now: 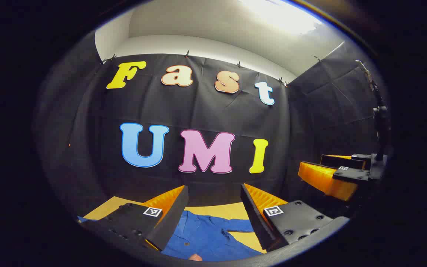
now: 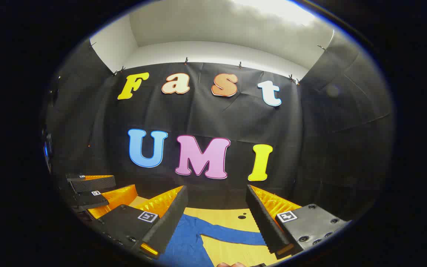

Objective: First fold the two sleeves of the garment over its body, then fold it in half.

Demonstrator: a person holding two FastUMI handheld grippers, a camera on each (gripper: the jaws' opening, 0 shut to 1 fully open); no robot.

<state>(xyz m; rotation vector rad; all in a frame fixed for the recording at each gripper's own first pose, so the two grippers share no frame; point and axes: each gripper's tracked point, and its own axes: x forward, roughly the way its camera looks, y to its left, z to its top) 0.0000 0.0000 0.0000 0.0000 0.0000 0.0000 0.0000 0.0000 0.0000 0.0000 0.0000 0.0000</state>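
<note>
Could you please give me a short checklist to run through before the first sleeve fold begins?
1. Left tool open with nothing between its fingers: ok.
2. Right tool open with nothing between its fingers: ok.
3. Blue garment lying on the wooden table: ok.
4. A sleeve stretched out to the side, away from the body, ready to grasp: ok in the right gripper view.
5. Second sleeve also spread out: cannot tell, since the near part of the garment is cut off.
6. Both tools held above the garment, not touching it: ok, as far as the views show.
</note>
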